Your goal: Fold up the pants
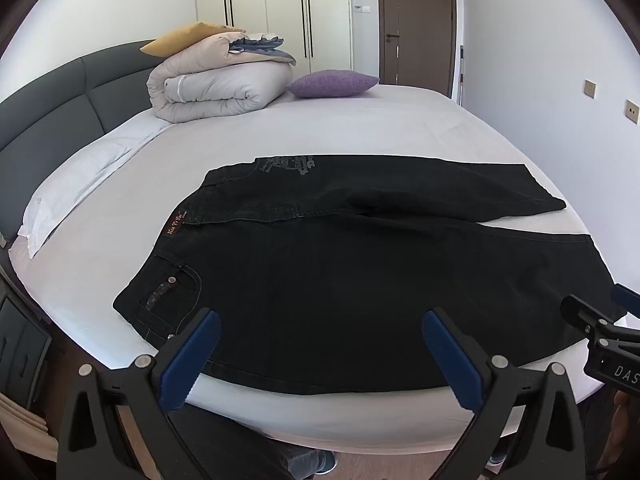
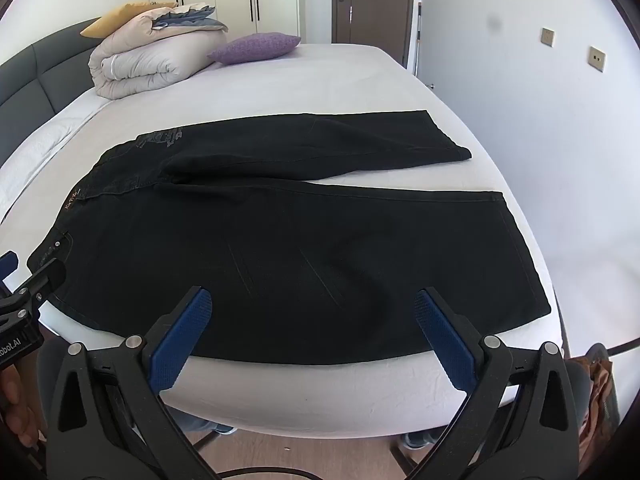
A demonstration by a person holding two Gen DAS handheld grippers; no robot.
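Note:
Black jeans [image 1: 340,276] lie flat on the white bed [image 1: 360,128], waistband to the left, both legs spread to the right; they also show in the right wrist view [image 2: 280,248]. My left gripper [image 1: 320,332] is open and empty above the near edge of the jeans by the waist. My right gripper [image 2: 314,312] is open and empty above the near leg. The right gripper shows at the right edge of the left wrist view [image 1: 600,320], and the left gripper at the left edge of the right wrist view [image 2: 24,288].
A folded beige duvet [image 1: 216,80] with a yellow pillow [image 1: 188,38] and a purple cushion [image 1: 332,84] sit at the far side of the bed. A grey headboard [image 1: 48,120] runs along the left. A wall [image 2: 520,120] stands close on the right.

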